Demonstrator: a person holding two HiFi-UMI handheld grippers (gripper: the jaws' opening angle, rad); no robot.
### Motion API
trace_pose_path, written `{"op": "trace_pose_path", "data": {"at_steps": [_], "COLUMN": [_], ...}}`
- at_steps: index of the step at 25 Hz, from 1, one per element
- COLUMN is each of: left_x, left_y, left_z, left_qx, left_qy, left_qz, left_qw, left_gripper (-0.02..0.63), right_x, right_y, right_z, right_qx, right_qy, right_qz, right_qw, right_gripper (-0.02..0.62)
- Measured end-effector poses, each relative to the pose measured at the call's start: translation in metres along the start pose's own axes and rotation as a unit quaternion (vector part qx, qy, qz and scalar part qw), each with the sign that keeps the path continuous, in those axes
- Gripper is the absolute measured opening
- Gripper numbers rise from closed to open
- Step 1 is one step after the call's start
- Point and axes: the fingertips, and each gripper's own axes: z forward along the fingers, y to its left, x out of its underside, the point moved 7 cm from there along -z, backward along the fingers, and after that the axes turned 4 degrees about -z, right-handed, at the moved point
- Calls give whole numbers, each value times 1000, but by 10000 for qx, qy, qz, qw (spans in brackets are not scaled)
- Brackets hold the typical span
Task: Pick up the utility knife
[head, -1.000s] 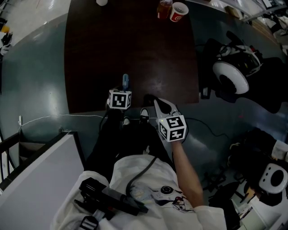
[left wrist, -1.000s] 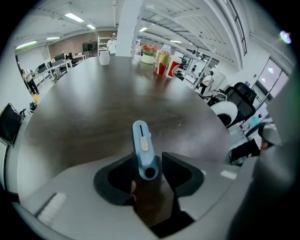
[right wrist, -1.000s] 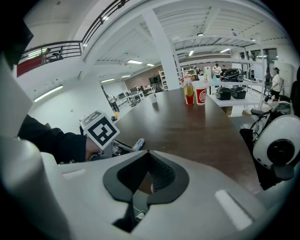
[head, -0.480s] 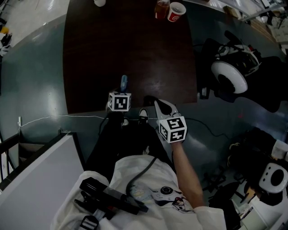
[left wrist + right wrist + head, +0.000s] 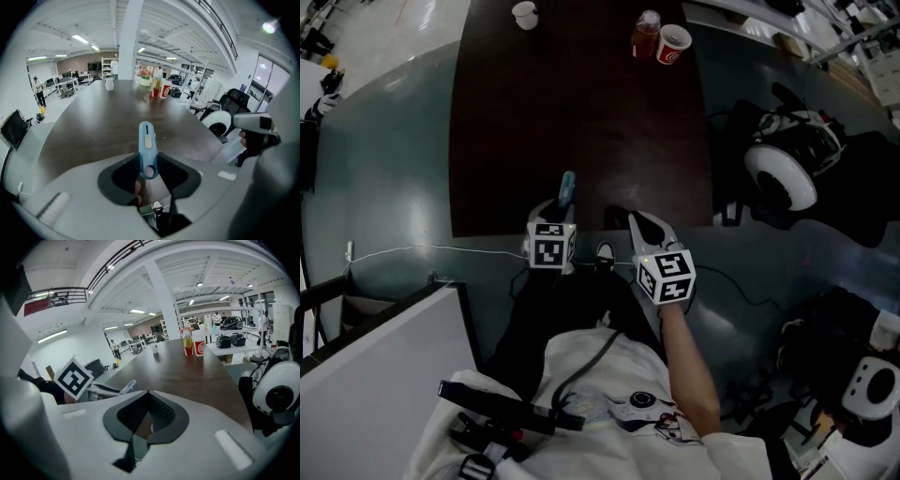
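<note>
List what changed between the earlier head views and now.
The left claw has just been closing on the blue utility knife between its jaws and appears to have lifted it slightly off the dark table. The right claw stayed shut and empty beside it; the red cup at the far end stayed put.

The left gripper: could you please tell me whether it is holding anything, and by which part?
The left gripper holds the blue utility knife by its rear end, the one with the hole; its jaws have just been closing on it.
</note>
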Motion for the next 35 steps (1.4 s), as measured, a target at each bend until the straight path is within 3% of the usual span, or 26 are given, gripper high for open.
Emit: {"op": "trace_pose_path", "data": {"at_steps": [8,19,25,35], "left_x": [-29,-73,-62,-18], "left_y": [-23,-39,-39,-36], "left_z": [-78,-180,-228,-295], "left_qx": [-9,-127,-69,113], "left_qy": [-1299,-2841,-3315,-3660], "left_qz": [-200,128,161,325], "left_qw": [9913,9586,9433,9300], "left_gripper": [123,122,121,121], "right_x": [-43,-85,-97,-78], "right_y": [7,32,71,140], "right_z": [-18,-52,-79,-114], "right_qx": [16,-3,91,90], "right_qy": [-770,-1567,-1959,-2129], "right_qz": [-233,-594,-837,-1147], "right_qw": [9968,9859,9770,9703], "right_gripper": [2,2,2,2]}}
